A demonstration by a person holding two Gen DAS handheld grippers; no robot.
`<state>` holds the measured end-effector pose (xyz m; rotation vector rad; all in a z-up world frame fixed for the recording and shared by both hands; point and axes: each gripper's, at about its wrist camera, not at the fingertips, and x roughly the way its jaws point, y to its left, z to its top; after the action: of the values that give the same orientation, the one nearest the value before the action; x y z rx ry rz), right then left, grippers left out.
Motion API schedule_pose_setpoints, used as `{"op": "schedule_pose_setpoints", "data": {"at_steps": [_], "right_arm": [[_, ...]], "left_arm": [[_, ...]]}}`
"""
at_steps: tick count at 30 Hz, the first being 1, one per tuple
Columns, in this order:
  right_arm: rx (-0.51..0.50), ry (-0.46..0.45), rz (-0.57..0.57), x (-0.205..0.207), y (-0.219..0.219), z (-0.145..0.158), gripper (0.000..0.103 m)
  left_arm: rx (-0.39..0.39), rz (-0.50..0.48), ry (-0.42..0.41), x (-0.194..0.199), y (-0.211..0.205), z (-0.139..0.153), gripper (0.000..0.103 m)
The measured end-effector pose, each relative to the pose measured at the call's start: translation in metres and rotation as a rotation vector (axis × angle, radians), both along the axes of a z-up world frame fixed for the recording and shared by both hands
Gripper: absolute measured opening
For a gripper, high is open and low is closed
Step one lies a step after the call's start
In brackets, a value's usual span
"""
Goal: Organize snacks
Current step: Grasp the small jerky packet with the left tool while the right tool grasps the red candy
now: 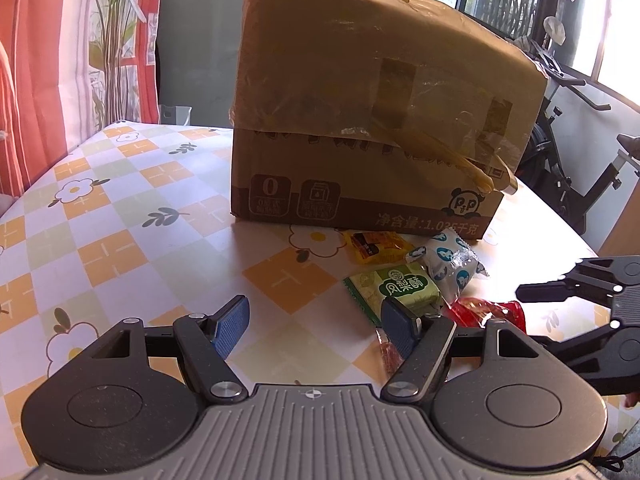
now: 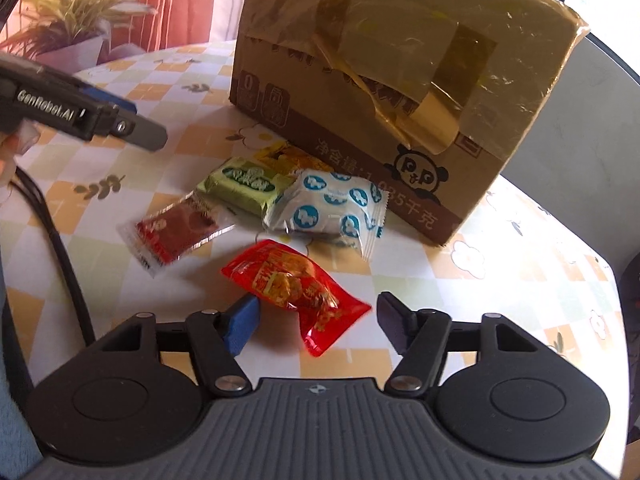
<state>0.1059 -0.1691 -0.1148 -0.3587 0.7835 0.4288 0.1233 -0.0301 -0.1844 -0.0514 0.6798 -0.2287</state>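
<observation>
The red snack bag (image 2: pixel 294 280) lies on the table (image 2: pixel 520 264), at 6 o'clock from the big box (image 2: pixel 360 92) & between the right gripper (image 2: pixel 316 318) pads, not pinched yet; jaws half open. It looks light, puffy, crinkly & slippy, so grab the fat middle softly. Left gripper (image 1: pixel 314 322) is open w/ nothing in it.

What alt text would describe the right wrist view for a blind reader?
The right gripper, jaws open, straddles a red snack packet on a checked tablecloth. Four more packets lie beyond, before a taped cardboard box.
</observation>
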Motion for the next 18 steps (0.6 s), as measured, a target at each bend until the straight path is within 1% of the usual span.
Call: {"op": "schedule_pose_setpoints", "data": {"at_steps": [5, 7, 12, 15, 17, 18], "right_arm": [[0.080, -0.002, -0.038, 0.013, 0.006, -0.007, 0.055], [0.116, -0.001, -0.058, 0.017, 0.005, -0.009, 0.048], [0.183, -0.044, -0.120, 0.013, 0.004, -0.013, 0.040], [0.215, -0.070, -0.170, 0.005, 0.002, -0.011, 0.032], [0.222, -0.072, -0.185, -0.002, 0.003, -0.010, 0.032], [0.218, -0.066, -0.178, -0.003, 0.004, -0.010, 0.034]], "left_arm": [[0.006, -0.006, 0.007, 0.000, -0.001, -0.002, 0.074], [0.008, -0.007, 0.010, 0.000, -0.002, -0.003, 0.074], [0.015, -0.018, 0.021, 0.000, -0.004, -0.006, 0.074], [0.020, -0.030, 0.024, 0.000, -0.007, -0.007, 0.074], [0.024, -0.038, 0.029, 0.000, -0.009, -0.008, 0.074], [0.027, -0.043, 0.034, 0.000, -0.010, -0.009, 0.074]]}}
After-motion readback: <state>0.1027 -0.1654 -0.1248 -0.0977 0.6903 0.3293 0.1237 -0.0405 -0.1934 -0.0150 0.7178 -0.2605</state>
